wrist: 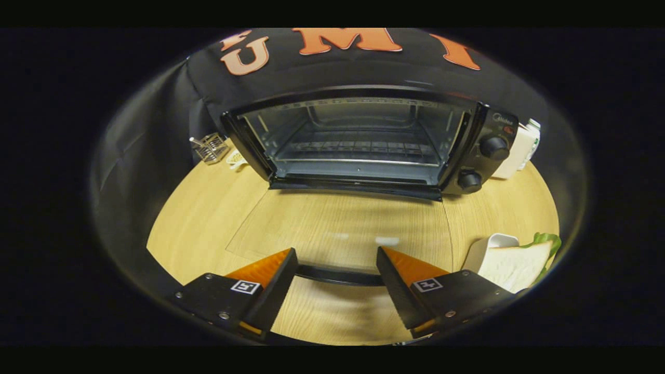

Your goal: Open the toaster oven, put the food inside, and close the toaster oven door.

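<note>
The black toaster oven (358, 137) stands at the back of the wooden table with its cavity open and a wire rack (358, 148) inside. Its glass door (337, 223) lies swung down flat toward me, the table showing through it. The door's black handle (337, 275) runs crosswise between my fingers, near their tips. My gripper (336, 252) is open, with both fingers wide apart and not pressing on anything. To the right of the right finger, a sandwich (514, 265) of white bread with green lettuce sits in a white dish (493, 243).
Two control knobs (493, 148) sit on the oven's right panel. A small wire basket (210, 148) and a white item (236, 158) lie left of the oven. A white box (522, 150) stands behind its right side. Bare wooden table (197, 218) lies left of the door.
</note>
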`<state>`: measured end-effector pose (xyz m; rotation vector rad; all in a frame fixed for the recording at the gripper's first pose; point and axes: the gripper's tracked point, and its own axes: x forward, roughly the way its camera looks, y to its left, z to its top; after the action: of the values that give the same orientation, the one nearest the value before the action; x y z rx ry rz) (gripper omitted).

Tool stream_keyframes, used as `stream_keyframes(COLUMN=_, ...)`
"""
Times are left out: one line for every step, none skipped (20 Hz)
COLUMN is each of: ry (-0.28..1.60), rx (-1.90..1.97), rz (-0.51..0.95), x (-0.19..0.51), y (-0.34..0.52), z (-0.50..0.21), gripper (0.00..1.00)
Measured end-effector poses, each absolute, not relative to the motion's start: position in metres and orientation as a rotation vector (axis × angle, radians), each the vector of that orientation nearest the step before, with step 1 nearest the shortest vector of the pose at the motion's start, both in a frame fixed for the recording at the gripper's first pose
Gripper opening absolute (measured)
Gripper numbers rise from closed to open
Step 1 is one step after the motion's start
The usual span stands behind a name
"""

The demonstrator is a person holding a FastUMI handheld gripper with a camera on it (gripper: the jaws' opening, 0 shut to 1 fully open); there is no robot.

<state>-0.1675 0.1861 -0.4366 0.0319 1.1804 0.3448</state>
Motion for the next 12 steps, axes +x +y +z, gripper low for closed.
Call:
stream_keyframes(ry=1.176, rx=0.025, rz=0.342, x=-0.166, y=0.186, z=-0.439, gripper=0.91)
stream_keyframes(ry=1.163, rx=0.014, rz=0.344, x=-0.164, y=0.185, z=-0.439, gripper=0.90)
stream_keyframes(ry=1.159, rx=-0.001, rz=0.351, x=-0.165, y=0.184, z=-0.439, gripper=0.88)
stream_keyframes(ry=1.148, rx=-0.018, rz=0.360, x=-0.167, y=0.184, z=-0.439, gripper=0.88)
stream_keyframes(ry=1.140, rx=-0.031, rz=0.370, x=-0.167, y=0.184, z=-0.439, gripper=0.87)
stream_keyframes(ry=1.135, rx=-0.042, rz=0.375, x=-0.168, y=0.184, z=-0.439, gripper=0.87)
stream_keyframes(ry=1.140, rx=-0.045, rz=0.376, x=-0.168, y=0.181, z=-0.438, gripper=0.86)
stream_keyframes(ry=1.159, rx=-0.034, rz=0.375, x=-0.172, y=0.179, z=-0.435, gripper=0.86)
stream_keyframes(ry=1.179, rx=-0.014, rz=0.380, x=-0.176, y=0.177, z=-0.429, gripper=0.86)
stream_keyframes(ry=1.169, rx=0.002, rz=0.394, x=-0.176, y=0.173, z=-0.418, gripper=0.86)
stream_keyframes(ry=1.135, rx=0.004, rz=0.401, x=-0.172, y=0.167, z=-0.406, gripper=0.86)
stream_keyframes(ry=1.096, rx=-0.004, rz=0.400, x=-0.168, y=0.159, z=-0.394, gripper=0.86)
